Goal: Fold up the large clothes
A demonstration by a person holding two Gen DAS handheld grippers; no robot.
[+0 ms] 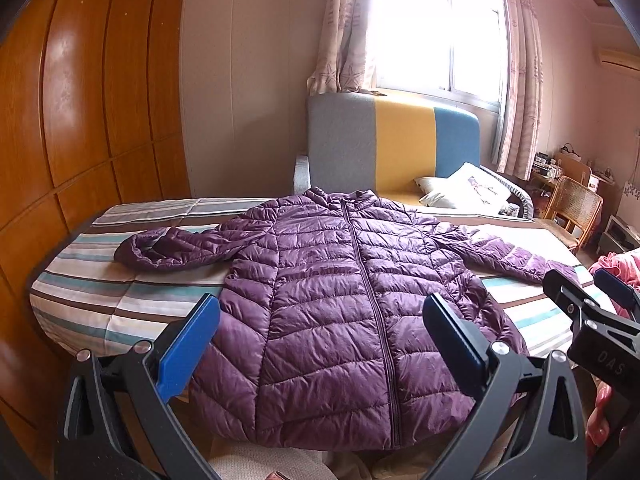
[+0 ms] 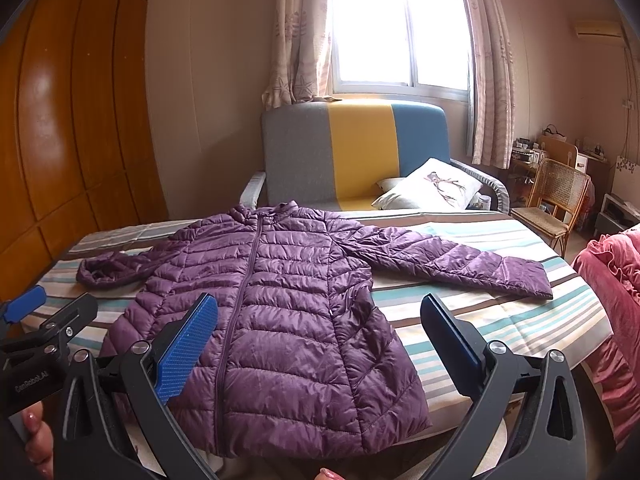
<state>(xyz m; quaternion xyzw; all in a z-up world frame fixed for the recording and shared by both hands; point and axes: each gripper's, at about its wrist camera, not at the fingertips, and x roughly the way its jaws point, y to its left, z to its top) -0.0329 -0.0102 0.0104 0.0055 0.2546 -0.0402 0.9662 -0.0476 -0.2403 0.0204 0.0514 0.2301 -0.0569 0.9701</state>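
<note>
Closest to me, my left gripper (image 1: 320, 344) has its two blue fingers spread wide with nothing between them. My right gripper (image 2: 319, 340) is spread wide too, and it holds nothing. Both hang just above the near edge of the bed (image 1: 100, 300).

Right past them lies the purple puffy jacket (image 1: 328, 292). It is flat on the striped bed cover, front side up, zipped shut, with the collar at the far end. One sleeve (image 1: 168, 250) goes out to the left and curls at the cuff. The other sleeve (image 2: 452, 266) goes out straight to the right.

Farther back a sofa (image 2: 352, 148) in gray, yellow and blue stands against the wall, and it holds a white pillow (image 2: 432, 188). Behind it is a bright window (image 2: 400, 32) with curtains.

A big brown wardrobe (image 1: 88, 92) fills the left side.

The right view shows the whole right sleeve, a woven chair (image 2: 556, 196) and a pink blanket (image 2: 616, 280) beside the bed. The left view cuts that sleeve's cuff off behind my right gripper. The right view also shows fingertips (image 2: 34, 420) on the left gripper's handle.
</note>
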